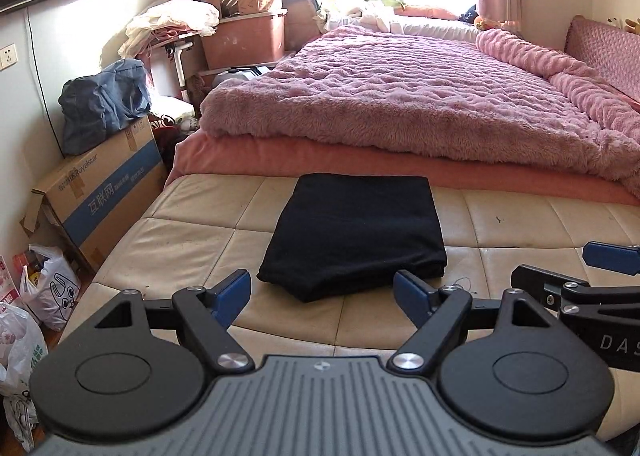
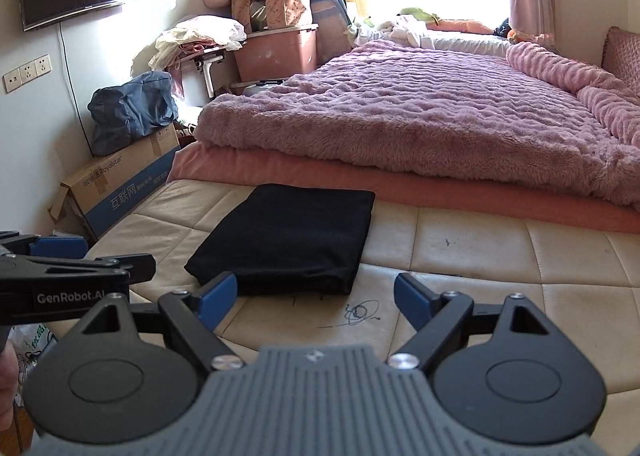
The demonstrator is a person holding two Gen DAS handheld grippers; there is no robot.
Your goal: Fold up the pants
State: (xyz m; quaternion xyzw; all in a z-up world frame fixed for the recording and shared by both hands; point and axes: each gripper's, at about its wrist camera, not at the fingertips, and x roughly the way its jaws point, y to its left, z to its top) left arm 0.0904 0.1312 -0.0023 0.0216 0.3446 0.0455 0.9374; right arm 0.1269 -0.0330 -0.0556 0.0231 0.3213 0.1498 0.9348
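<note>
Black pants lie folded into a flat rectangle on the cream leather bench, also seen as the black pants in the right wrist view. My left gripper hovers open just short of the near edge of the pants, nothing between its blue pads. My right gripper is open too, holding nothing, near the right near corner of the pants. Each gripper shows at the edge of the other's view: the right gripper and the left gripper.
Behind the cream bench is a bed with a fluffy pink blanket. A cardboard box with a blue bag stands at the left, plastic bags on the floor. Stacked bins and bedding fill the far corner.
</note>
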